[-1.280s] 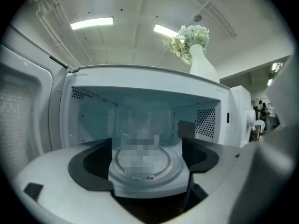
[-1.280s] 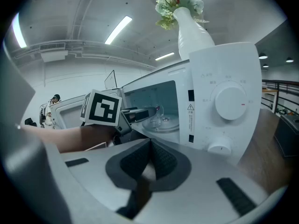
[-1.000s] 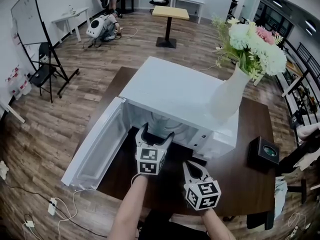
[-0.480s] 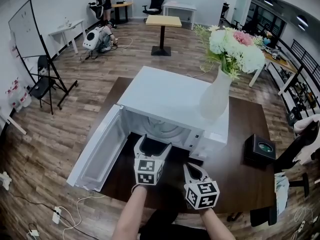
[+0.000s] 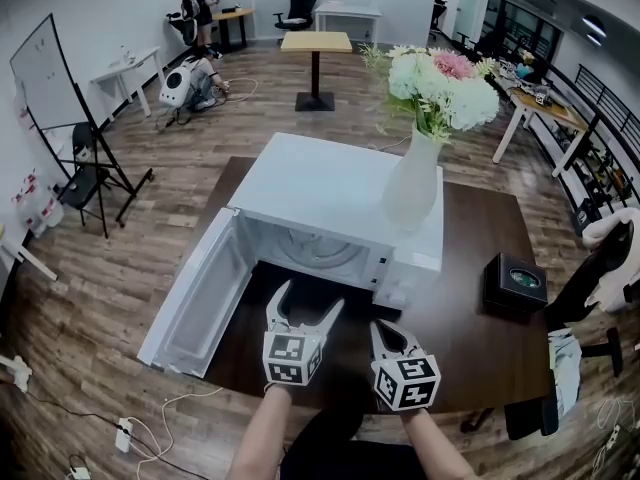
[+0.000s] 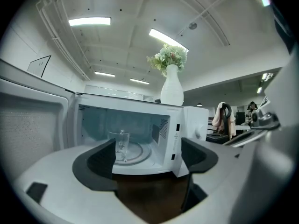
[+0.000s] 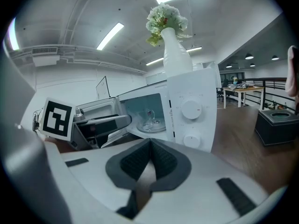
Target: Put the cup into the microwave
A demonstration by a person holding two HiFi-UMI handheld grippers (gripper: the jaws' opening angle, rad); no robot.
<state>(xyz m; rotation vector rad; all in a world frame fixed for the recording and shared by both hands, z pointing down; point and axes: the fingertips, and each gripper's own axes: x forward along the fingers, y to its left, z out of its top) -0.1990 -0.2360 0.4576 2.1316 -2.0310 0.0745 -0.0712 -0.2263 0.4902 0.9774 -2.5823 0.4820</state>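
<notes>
Head view: my left tongs (image 5: 308, 306) hang wide apart and empty before the open microwave (image 5: 330, 193); my right tongs (image 5: 388, 330) are pressed together, holding nothing. Left gripper view — the cup (image 6: 121, 144) stands inside on the turntable. Right gripper view agrees. Shoving the door (image 5: 195, 293) hard could rock the vase (image 5: 412, 183) on top.

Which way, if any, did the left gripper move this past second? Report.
Yes. The left gripper backed out of the microwave mouth toward the person, leaving the cup inside.
</notes>
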